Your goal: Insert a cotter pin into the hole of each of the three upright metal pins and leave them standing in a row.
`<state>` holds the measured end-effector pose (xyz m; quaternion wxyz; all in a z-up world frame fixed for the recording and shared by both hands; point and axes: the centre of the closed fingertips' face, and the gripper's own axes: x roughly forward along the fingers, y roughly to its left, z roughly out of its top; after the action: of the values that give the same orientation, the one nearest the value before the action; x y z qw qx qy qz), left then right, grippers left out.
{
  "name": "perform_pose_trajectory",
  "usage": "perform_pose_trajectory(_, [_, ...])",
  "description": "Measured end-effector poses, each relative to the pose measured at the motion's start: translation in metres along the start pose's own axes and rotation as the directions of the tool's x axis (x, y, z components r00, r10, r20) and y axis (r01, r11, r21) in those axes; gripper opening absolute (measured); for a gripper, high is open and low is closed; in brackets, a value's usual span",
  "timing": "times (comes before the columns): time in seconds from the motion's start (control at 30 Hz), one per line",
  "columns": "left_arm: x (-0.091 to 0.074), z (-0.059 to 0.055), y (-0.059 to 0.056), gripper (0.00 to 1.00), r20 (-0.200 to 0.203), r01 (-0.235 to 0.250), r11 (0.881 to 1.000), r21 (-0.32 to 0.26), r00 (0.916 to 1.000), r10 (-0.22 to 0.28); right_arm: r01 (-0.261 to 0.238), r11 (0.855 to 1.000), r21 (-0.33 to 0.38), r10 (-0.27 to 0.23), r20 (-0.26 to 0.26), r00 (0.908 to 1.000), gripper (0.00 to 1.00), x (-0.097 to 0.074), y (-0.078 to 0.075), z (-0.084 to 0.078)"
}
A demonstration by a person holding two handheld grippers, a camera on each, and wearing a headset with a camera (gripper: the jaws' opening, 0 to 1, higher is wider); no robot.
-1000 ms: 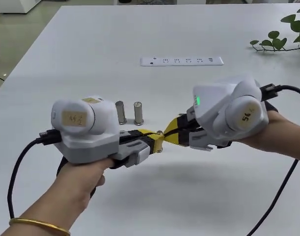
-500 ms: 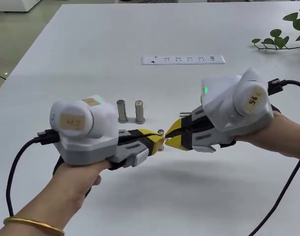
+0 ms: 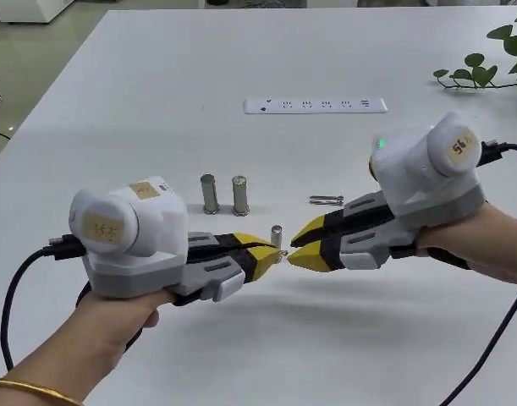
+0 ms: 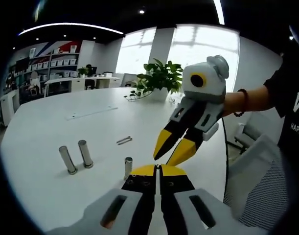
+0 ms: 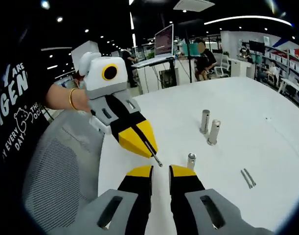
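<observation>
While the left gripper [image 3: 273, 252] clenches a cotter pin [image 5: 153, 152], the right gripper [image 3: 292, 249] gapes empty; one upright metal pin [image 3: 277, 236] stands just beyond their facing tips.

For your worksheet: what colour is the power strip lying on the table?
The power strip is white, clearest in the head view.

A white power strip [image 3: 316, 105] is laid flat on the white counter [image 3: 140, 93], toward its far edge. Trailing green leaves of a plant [image 3: 486, 63] are seen at the counter's right edge. A grey mesh chair [image 5: 56, 166] is placed beside the counter, and a monitor [image 5: 165, 40] is set on a desk beyond it.
</observation>
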<state>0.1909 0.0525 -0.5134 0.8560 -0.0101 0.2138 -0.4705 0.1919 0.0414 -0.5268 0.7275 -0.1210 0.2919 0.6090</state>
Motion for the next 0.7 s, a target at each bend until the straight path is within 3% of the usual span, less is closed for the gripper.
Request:
perform_pose_trajectory(0.13, [-0.002,0.0,-0.001,0.0,0.008,0.019,1.0,0.001,0.9998,-0.019,-0.054,0.996,0.073,0.051,0.035,0.9981,0.1,-0.001,0.011,0.002])
perform_pose_trajectory(0.23, [-0.005,0.001,-0.003,0.0,0.032,0.041,0.999,-0.031,0.9987,-0.04,-0.086,0.991,0.104,0.081,0.056,0.9952,0.09,-0.003,0.015,0.002])
perform_pose_trajectory(0.7, [-0.017,0.007,-0.024,0.0,0.09,0.159,0.986,-0.042,0.9838,-0.155,-0.217,0.963,0.157,0.196,0.137,0.971,0.08,-0.009,0.039,0.009])
